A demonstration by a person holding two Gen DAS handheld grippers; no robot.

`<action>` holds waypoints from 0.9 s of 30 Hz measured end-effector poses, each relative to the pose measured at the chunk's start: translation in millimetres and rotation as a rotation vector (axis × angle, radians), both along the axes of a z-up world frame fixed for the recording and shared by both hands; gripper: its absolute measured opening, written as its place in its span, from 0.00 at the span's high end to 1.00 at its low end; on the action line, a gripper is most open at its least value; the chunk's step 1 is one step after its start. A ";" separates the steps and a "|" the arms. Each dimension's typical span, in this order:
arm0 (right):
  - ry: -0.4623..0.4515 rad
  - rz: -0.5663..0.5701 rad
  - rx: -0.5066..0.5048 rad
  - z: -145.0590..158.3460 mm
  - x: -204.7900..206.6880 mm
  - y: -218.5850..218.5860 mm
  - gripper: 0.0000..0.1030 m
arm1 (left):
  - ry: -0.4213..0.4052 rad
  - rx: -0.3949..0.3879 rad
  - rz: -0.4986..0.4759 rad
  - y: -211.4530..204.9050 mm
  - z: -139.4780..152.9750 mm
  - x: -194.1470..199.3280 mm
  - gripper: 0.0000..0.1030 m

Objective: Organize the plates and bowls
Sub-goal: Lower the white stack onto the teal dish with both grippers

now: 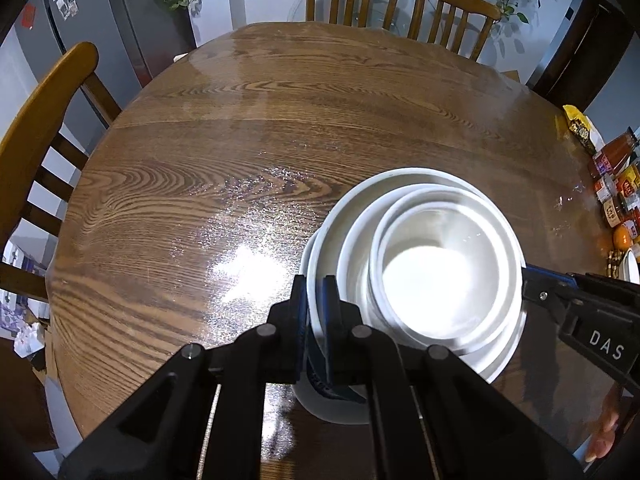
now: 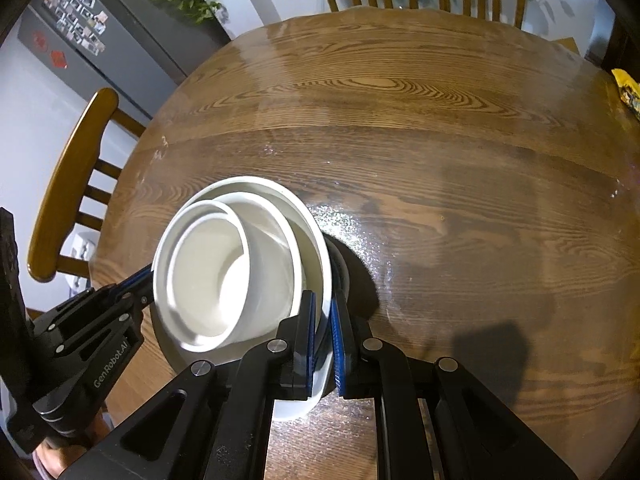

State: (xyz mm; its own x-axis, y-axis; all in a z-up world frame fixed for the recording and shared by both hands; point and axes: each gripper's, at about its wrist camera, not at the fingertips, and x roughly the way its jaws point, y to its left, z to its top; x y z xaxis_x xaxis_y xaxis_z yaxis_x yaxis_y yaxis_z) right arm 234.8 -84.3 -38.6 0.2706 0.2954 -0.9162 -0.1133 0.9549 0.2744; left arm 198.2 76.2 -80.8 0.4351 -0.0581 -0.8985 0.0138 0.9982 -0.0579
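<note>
Table [image 1: 240,128]: round wood; we see its near edge cut off behind our grippers.
Bowl stack [image 1: 420,264]: white, nested, mouths up, at 5 o'clock; base hidden, whether lifted we cannot tell.
Left gripper [image 1: 316,304]: fingers clamped on the stack's left rim.
Right gripper [image 2: 323,320]: fingers clamped on the right rim.

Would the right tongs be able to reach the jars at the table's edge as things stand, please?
Probably not yet. The right tongs are shut on the rim of the stacked bowls, with the left tongs gripping the opposite rim. The jars stand apart, but the stack must go down first.
</note>
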 end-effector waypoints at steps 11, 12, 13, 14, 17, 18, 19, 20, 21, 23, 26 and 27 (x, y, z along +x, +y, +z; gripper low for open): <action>0.004 0.007 -0.005 -0.4 1.4 4.0 0.88 | -0.003 -0.002 0.006 0.1 -0.4 0.2 0.97; 0.004 0.007 -0.006 -0.3 1.3 4.3 0.88 | -0.004 -0.004 0.008 0.1 -0.4 -0.1 0.97; 0.004 0.007 -0.005 -0.3 1.3 4.2 0.88 | -0.005 -0.003 0.007 0.4 -0.6 0.3 0.97; 0.004 0.009 -0.006 -0.5 1.3 4.4 0.88 | -0.006 -0.001 0.007 0.6 -0.7 0.2 0.97; 0.005 0.013 -0.009 -0.6 0.6 5.5 0.88 | -0.004 0.004 0.009 0.8 -0.4 0.0 0.97; 0.005 0.014 -0.010 -0.6 0.4 5.8 0.88 | -0.003 0.005 0.010 0.8 -0.3 0.1 0.97; 0.006 0.015 -0.011 -0.8 0.4 6.0 0.88 | -0.003 0.007 0.011 0.7 -0.2 0.2 0.97; 0.005 0.016 -0.013 -0.8 0.4 6.3 0.88 | -0.003 0.011 0.011 0.5 -0.2 0.2 0.97; 0.004 0.017 -0.014 -0.7 0.2 6.4 0.88 | -0.004 0.014 0.011 0.4 0.2 0.5 0.97; 0.004 0.018 -0.015 -1.2 0.0 6.1 0.88 | -0.004 0.019 0.012 0.3 0.5 0.4 0.97; 0.008 0.021 -0.011 -1.7 -0.5 6.0 0.88 | -0.002 0.024 0.016 1.3 0.3 0.0 0.97; 0.008 0.022 -0.012 -1.4 -0.3 6.3 0.88 | -0.001 0.024 0.016 1.8 0.4 0.1 0.97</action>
